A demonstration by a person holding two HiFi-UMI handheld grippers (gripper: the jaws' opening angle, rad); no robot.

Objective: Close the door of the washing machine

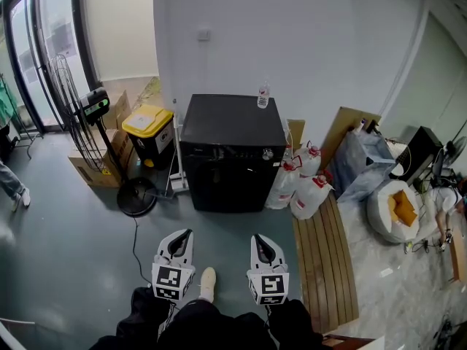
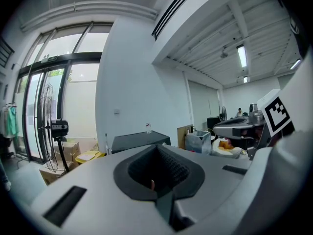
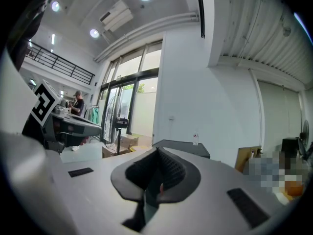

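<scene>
Right now my left gripper [image 1: 185, 233] and right gripper [image 1: 258, 238] hover low with jaws pressed together, empty. Ahead, well apart from both, the black washing machine [image 1: 230, 152] stands against the wall, its door [image 1: 226, 184] looking closed.

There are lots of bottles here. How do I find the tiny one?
Find the big black washing machine against the white wall. The small clear bottle stands upright on its top, near the back right corner. Unlike the big red-capped jugs on the floor beside the machine, it is tiny and stands alone.
</scene>
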